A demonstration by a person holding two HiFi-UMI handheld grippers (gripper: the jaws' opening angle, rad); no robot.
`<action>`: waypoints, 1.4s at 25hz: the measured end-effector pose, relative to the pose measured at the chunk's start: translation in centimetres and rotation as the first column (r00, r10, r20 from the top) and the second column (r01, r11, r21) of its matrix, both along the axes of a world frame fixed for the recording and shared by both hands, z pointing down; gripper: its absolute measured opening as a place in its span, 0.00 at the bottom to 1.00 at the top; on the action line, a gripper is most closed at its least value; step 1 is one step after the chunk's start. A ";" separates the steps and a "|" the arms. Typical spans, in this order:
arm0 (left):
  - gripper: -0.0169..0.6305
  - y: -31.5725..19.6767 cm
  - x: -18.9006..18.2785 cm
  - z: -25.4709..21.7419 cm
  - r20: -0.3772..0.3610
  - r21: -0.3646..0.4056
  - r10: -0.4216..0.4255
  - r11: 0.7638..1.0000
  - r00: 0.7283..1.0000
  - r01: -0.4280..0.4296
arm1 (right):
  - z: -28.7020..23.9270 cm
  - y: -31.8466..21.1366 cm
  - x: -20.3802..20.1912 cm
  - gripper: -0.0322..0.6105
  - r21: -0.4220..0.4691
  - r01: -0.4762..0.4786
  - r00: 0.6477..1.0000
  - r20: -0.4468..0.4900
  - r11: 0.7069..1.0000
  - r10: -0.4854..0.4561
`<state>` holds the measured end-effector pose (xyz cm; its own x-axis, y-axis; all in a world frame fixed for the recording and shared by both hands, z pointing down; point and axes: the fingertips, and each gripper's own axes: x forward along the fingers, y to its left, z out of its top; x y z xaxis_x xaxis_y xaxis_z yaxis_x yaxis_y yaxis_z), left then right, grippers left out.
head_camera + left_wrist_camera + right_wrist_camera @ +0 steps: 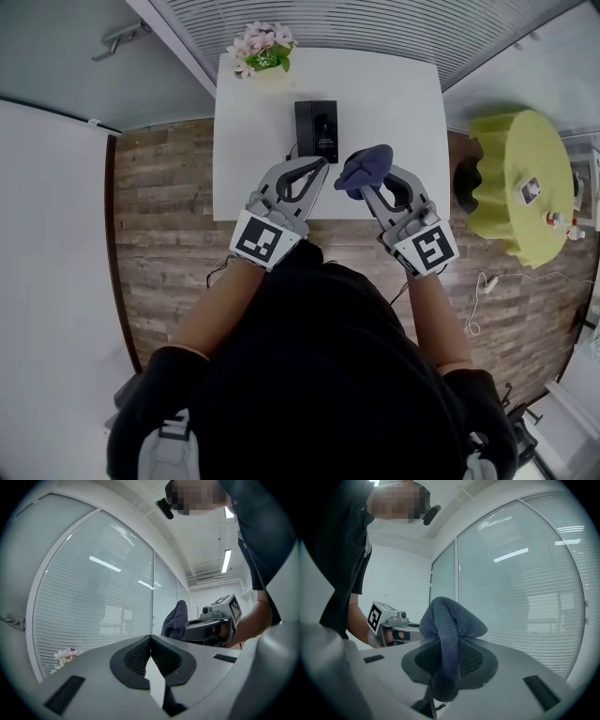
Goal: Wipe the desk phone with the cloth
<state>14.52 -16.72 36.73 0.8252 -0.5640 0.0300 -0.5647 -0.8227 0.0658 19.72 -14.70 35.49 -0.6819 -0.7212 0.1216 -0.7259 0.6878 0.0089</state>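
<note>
A black desk phone [316, 129] stands near the middle of the white table [394, 103]. My right gripper [361, 180] is shut on a dark blue cloth [366, 169], held up over the table's front edge, right of the phone. In the right gripper view the cloth [449, 629] bulges out between the jaws. My left gripper [322, 166] is shut with nothing in it, just in front of the phone. The left gripper view shows its tips [151, 639] meeting and the cloth [176, 619] on the other gripper beyond.
A pot of pink flowers [261, 52] sits at the table's far left corner. A round yellow-green side table [516, 183] with small items stands to the right. Wood floor surrounds the table; window blinds [375, 23] run behind it. A white cable [483, 291] lies on the floor.
</note>
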 end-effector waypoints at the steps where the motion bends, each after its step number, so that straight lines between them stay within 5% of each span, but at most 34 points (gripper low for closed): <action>1: 0.04 -0.4 -0.1 0.0 -0.010 0.001 0.007 1.000 1.000 -0.007 | 0.1 -0.5 -0.1 0.19 -0.001 -0.005 1.000 -0.006 1.000 0.005; 7: 0.04 -3.7 -0.7 0.7 -0.028 0.012 0.000 1.000 1.000 0.001 | 1.3 -3.9 -0.7 0.19 -0.024 -0.007 1.000 -0.024 1.000 0.007; 15: 0.04 -8.2 -0.8 4.5 0.074 0.009 -0.081 0.997 0.994 0.081 | 5.9 -9.3 -0.6 0.19 -0.111 0.024 0.997 -0.066 0.994 -0.031; 25: 0.04 -13.1 -1.5 11.5 0.125 -0.105 -0.215 0.968 0.969 0.228 | 12.7 -14.2 0.0 0.19 -0.258 0.049 0.992 -0.103 0.965 -0.078; 31: 0.04 -14.7 -1.4 16.5 0.189 -0.153 -0.249 0.948 0.950 0.279 | 19.3 -16.9 0.1 0.19 -0.358 0.012 0.972 -0.214 0.934 -0.095; 35: 0.04 -15.3 -1.6 19.0 0.192 -0.205 -0.271 0.929 0.943 0.308 | 23.0 -19.0 -0.8 0.19 -0.347 -0.016 0.930 -0.349 0.938 -0.113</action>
